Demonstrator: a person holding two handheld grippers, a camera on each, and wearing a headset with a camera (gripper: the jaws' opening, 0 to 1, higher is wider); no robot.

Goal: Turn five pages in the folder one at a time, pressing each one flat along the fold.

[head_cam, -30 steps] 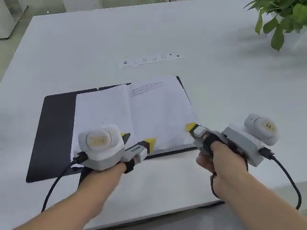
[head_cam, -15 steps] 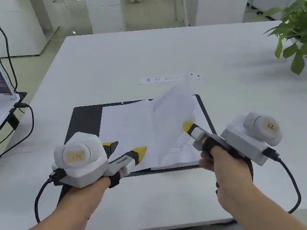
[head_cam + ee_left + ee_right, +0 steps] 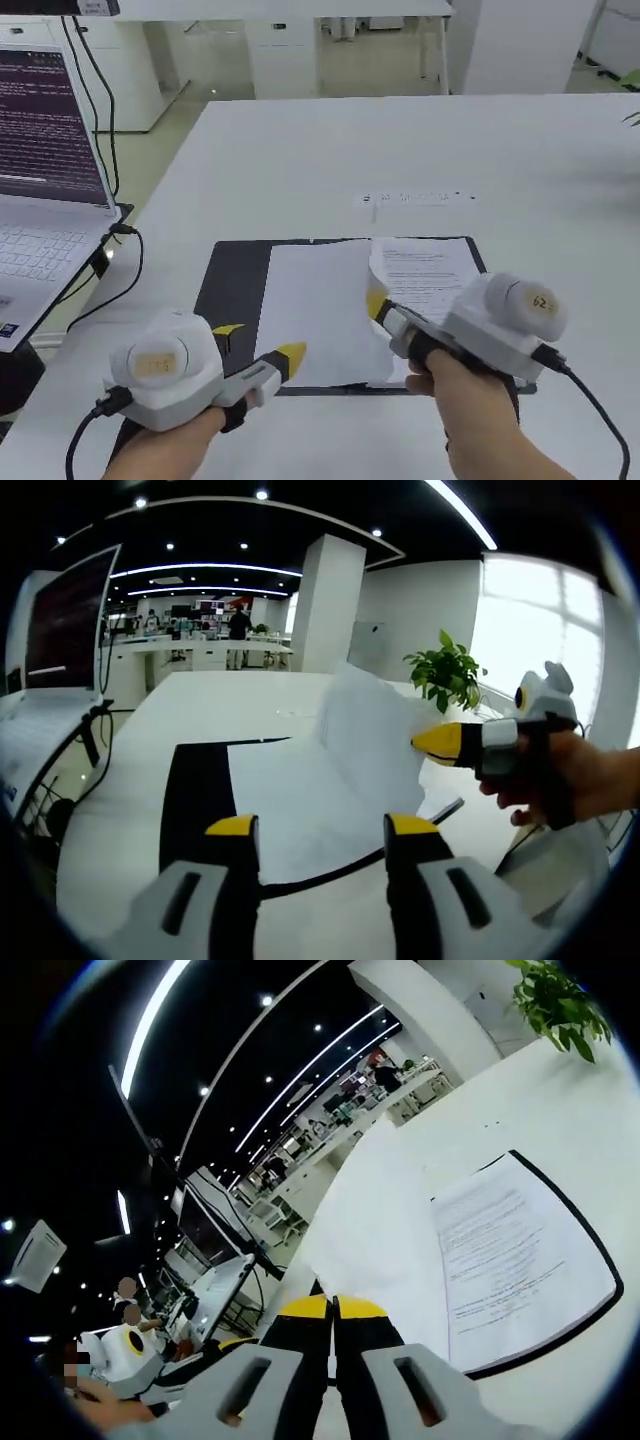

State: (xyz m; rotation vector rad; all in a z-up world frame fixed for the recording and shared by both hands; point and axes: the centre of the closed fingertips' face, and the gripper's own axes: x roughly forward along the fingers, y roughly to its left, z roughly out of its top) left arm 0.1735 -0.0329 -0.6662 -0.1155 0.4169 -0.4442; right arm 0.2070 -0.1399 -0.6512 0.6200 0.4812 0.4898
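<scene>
Black folder (image 3: 235,290) lies open near the white table's (image 3: 300,150) near edge. Right gripper (image 3: 375,300), pinching the white paper page (image 3: 320,310), has lifted it leftward over the fold since a second ago. Left gripper (image 3: 260,340) is spread and idle. Turn looks half done, pressing not yet done.

An open-plan office is showing. Strip lights (image 3: 200,568) are glowing over desks (image 3: 200,655) ahead of the left gripper (image 3: 321,825), a laptop (image 3: 45,190) sitting open to its left.

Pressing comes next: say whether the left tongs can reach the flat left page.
Probably yes: the open left tongs hover just before the left page, nothing between; the right tongs hold the lifted sheet aside.
</scene>
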